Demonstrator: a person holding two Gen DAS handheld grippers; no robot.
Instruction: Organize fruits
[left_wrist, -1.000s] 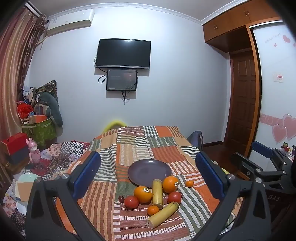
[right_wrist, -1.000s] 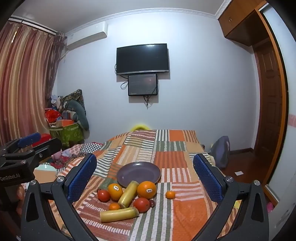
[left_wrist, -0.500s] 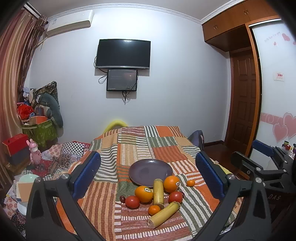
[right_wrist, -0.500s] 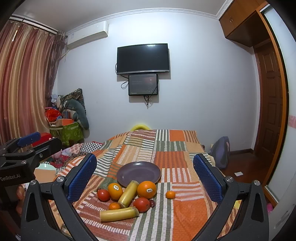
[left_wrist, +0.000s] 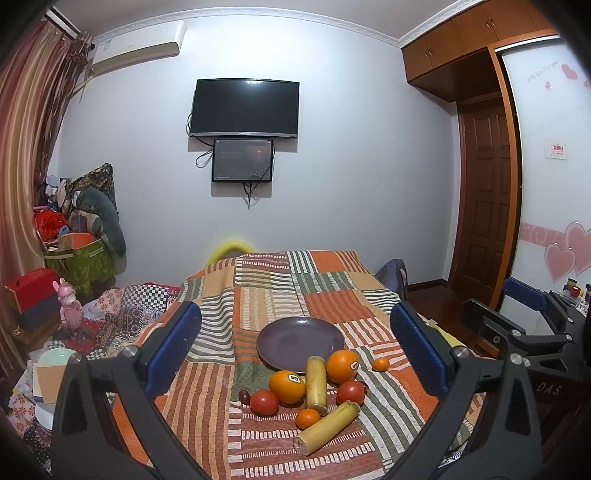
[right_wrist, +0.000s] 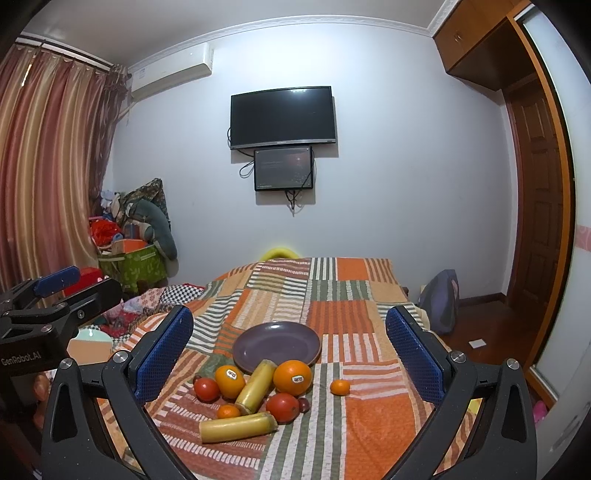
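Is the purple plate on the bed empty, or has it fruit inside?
Empty. The purple plate shows only its bare surface; the oranges lie on the blanket.

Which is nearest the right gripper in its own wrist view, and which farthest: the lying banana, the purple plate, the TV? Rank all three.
1. Lying banana: closest, on the quilt low between the open fingers of the right gripper.
2. Purple plate: behind the fruit cluster, mid-quilt.
3. TV: farthest, on the back wall.
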